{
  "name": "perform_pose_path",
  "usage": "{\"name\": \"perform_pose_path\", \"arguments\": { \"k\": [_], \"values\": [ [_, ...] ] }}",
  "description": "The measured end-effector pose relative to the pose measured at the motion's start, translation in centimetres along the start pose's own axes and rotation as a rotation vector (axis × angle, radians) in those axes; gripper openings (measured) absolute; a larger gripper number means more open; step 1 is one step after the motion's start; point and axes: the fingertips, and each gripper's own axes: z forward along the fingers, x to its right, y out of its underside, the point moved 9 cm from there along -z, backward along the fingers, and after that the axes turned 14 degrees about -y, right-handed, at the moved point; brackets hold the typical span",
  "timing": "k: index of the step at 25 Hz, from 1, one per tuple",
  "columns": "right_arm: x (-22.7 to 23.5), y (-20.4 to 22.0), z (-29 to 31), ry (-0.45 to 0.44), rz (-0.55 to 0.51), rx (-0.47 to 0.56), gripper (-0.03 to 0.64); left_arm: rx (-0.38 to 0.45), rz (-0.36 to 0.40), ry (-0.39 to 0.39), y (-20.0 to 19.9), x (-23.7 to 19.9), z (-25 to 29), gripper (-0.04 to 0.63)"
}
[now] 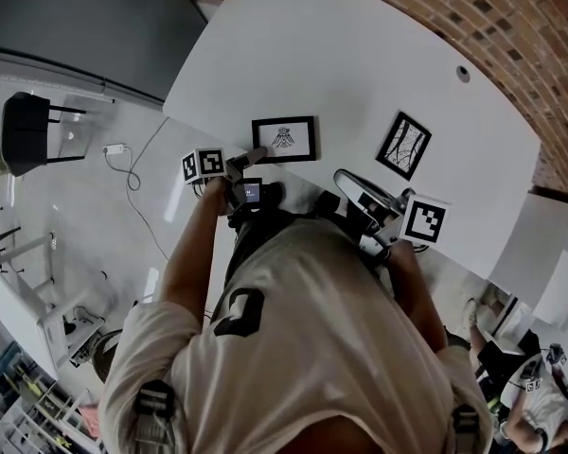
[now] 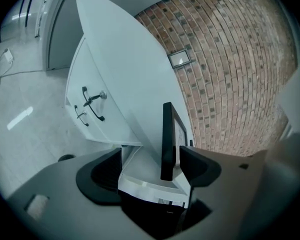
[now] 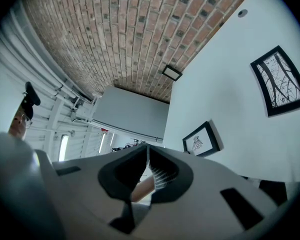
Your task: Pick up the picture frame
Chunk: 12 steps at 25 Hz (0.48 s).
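Picture frame (image 1: pixel 284 139) and left gripper (image 1: pixel 257 152) meet at the near edge of the white table (image 1: pixel 360 55). The frame lies with its long sides running along that edge, and its near left corner sits just ahead of the gripper's tips. In the left gripper view the gripper (image 2: pixel 150 154) is rolled onto its side with its jaws spread wide. The picture frame (image 2: pixel 167 139) shows edge-on between them, close to one jaw and well clear of the other. A strip of the table's edge sits in the same gap, and no pinch is made. I cannot tell whether the closer jaw touches the rim. The coming closure looks set to squeeze across the frame's thin depth, so the jaws probably need to clear the table edge first. The right gripper (image 1: pixel 343 178) hangs off to the frame's right, well apart from it. Its jaws (image 3: pixel 146 149) are pressed together on nothing, so the left hand is the nearer one. Further right lies a second frame (image 1: pixel 403 145) with a branch drawing, and beyond the table stands a brick wall (image 2: pixel 240 59).
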Motion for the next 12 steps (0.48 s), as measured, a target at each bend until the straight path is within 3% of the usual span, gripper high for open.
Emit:
{"name": "perform_pose_path", "arguments": {
  "k": [12],
  "values": [
    [0.1,0.6,-0.2,0.028,0.005,0.028,0.006,-0.066,-0.006,0.047,-0.3,0.0,1.9,0.342]
  ]
}}
